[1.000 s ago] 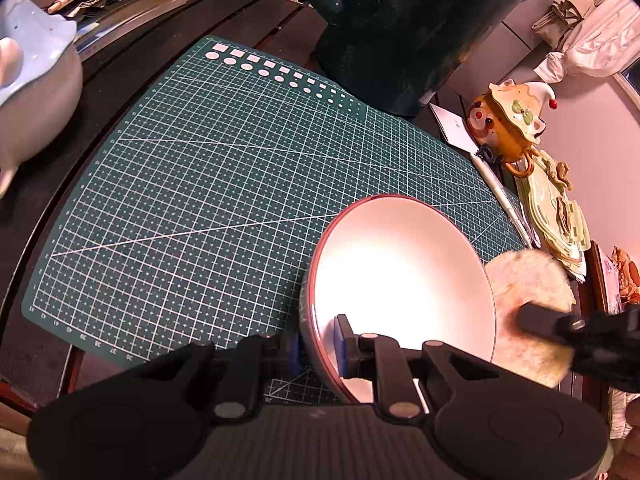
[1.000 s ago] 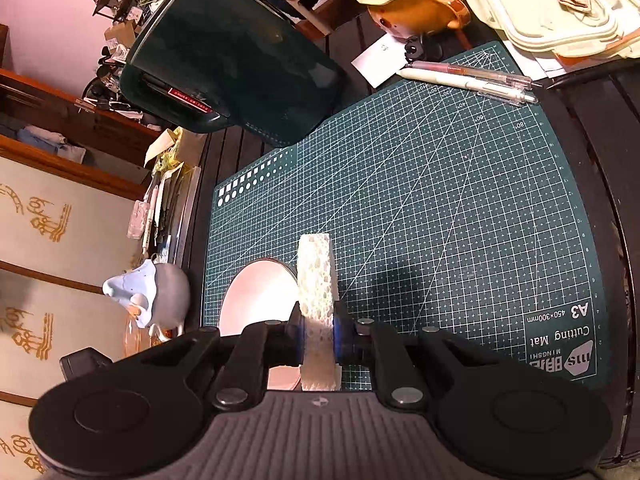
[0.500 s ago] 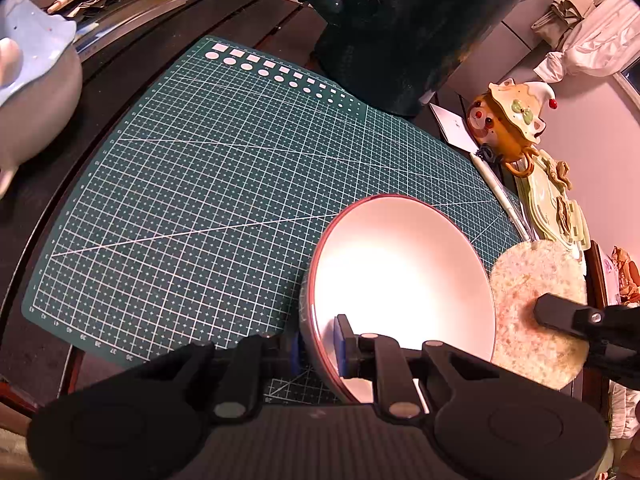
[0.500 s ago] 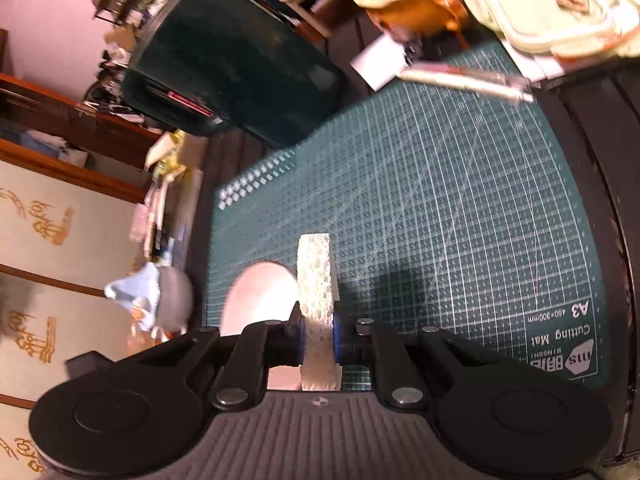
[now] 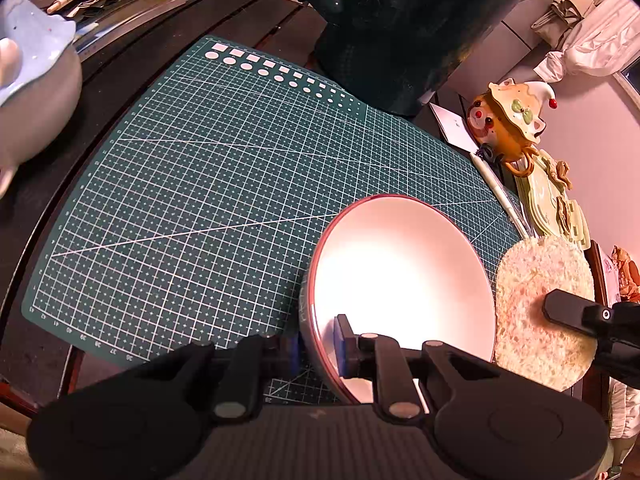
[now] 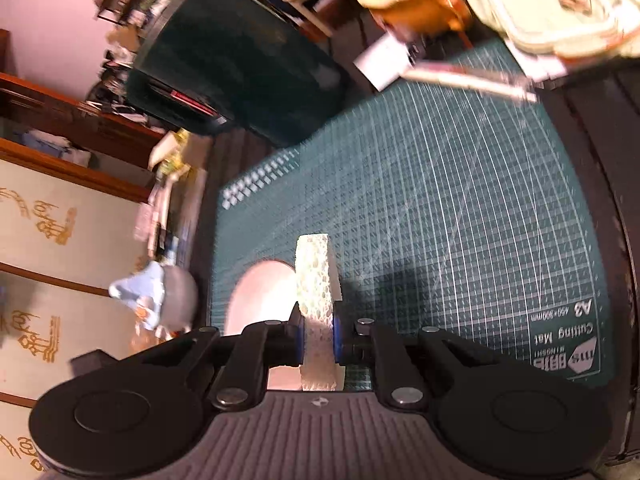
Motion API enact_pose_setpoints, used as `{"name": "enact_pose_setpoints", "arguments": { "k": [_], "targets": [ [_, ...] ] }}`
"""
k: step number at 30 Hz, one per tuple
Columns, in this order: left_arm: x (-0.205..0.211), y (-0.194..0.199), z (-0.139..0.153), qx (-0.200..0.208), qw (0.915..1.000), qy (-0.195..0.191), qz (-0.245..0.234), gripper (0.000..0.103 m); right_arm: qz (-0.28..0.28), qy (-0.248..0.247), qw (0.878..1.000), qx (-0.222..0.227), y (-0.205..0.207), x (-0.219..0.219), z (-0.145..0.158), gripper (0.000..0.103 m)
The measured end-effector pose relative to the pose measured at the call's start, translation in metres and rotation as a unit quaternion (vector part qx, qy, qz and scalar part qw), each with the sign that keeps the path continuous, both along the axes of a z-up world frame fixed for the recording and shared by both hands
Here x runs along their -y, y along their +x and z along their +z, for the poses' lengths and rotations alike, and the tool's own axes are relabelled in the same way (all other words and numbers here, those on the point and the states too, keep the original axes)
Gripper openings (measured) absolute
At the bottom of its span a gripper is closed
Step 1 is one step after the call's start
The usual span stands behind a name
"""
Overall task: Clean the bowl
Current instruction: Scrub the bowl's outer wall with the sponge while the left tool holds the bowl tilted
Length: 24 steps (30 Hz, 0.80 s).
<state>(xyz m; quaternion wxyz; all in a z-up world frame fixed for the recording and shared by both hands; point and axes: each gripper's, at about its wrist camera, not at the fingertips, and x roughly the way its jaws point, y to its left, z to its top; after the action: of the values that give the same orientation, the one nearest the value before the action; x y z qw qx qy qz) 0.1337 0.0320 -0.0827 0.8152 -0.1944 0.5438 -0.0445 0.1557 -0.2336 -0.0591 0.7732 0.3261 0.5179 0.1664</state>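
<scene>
A white bowl [image 5: 400,280] with a dark red rim is tilted on its side over the green cutting mat [image 5: 208,184]. My left gripper [image 5: 318,350] is shut on its near rim, one pad inside and one outside. Just right of the bowl hangs a round pale sponge [image 5: 540,304], flat face toward the camera and apart from the bowl's rim. In the right wrist view my right gripper [image 6: 318,344] is shut on that sponge [image 6: 314,276], seen edge-on, with the bowl [image 6: 260,296] just left of it.
A large dark green jug [image 5: 404,24] stands behind the mat. At the right edge are a clown-faced ceramic pot [image 5: 504,124], pens [image 5: 500,192] and pale green lidded containers [image 5: 556,200]. A grey and blue pot [image 5: 28,80] sits at far left.
The sponge in my right gripper has drifted a little right and away from the bowl's rim. The right wrist view has blurred and shifted. The bowl and left gripper have not moved.
</scene>
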Motion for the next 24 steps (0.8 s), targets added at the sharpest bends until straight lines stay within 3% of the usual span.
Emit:
{"name": "enact_pose_setpoints", "arguments": {
  "k": [9, 17, 24],
  "targets": [
    [-0.001, 0.002, -0.001, 0.0, 1.0, 0.001, -0.004, 0.016, 0.008, -0.015, 0.999, -0.049, 0.007, -0.006, -0.031, 0.012],
    [0.0, 0.002, 0.0, 0.0, 1.0, 0.0, -0.003, 0.016, 0.0, 0.001, 1.0, -0.016, 0.001, 0.002, -0.01, 0.012],
    [-0.001, 0.001, 0.0, 0.001, 1.0, 0.001, -0.003, 0.016, 0.0, 0.005, 0.999, -0.051, 0.007, -0.002, -0.03, 0.013]
  ]
}}
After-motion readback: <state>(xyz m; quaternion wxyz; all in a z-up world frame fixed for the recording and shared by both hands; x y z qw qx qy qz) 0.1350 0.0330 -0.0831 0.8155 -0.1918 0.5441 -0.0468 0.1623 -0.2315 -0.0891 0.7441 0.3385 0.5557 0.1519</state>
